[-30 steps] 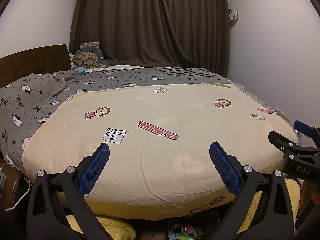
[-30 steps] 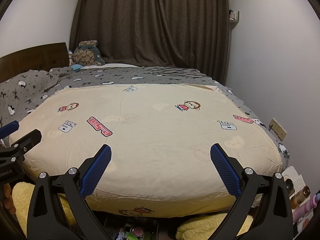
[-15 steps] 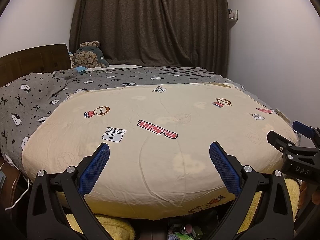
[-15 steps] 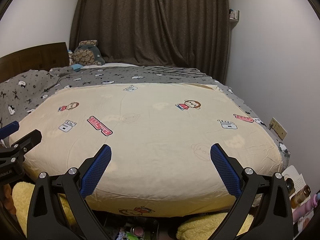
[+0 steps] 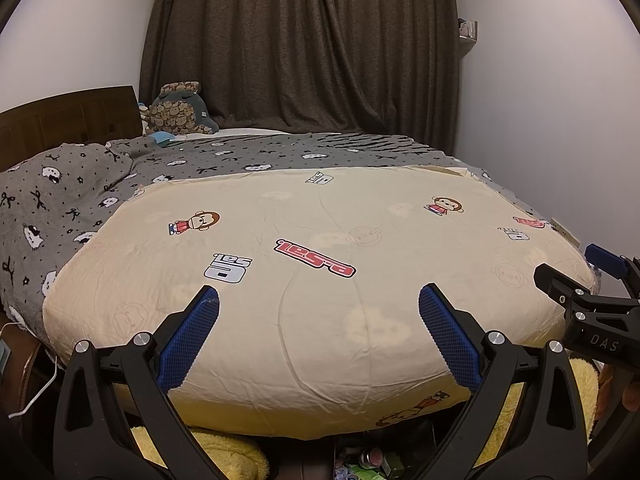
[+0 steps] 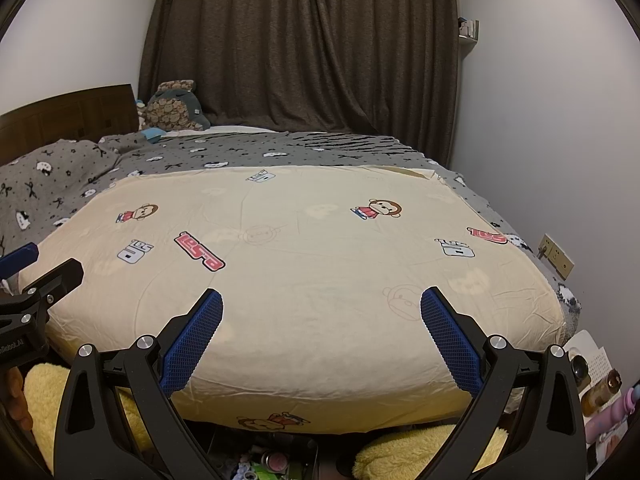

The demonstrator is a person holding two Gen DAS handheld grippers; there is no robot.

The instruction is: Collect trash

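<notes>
Both grippers hover over the foot of a bed covered by a cream cartoon-print quilt. My left gripper is open, with only quilt between its blue pads. The right gripper is open too and holds nothing. In the left wrist view the right gripper shows at the right edge; the left gripper shows at the left edge of the right wrist view. Small clutter, a round tin and bits of wrapper, lies on the floor below the bed's foot, also seen as floor clutter in the right wrist view.
A grey patterned blanket covers the bed's far and left side, with a plush toy by the wooden headboard. Dark curtains hang behind. Yellow fluffy fabric lies under the bed's foot. Bottles stand by the right wall.
</notes>
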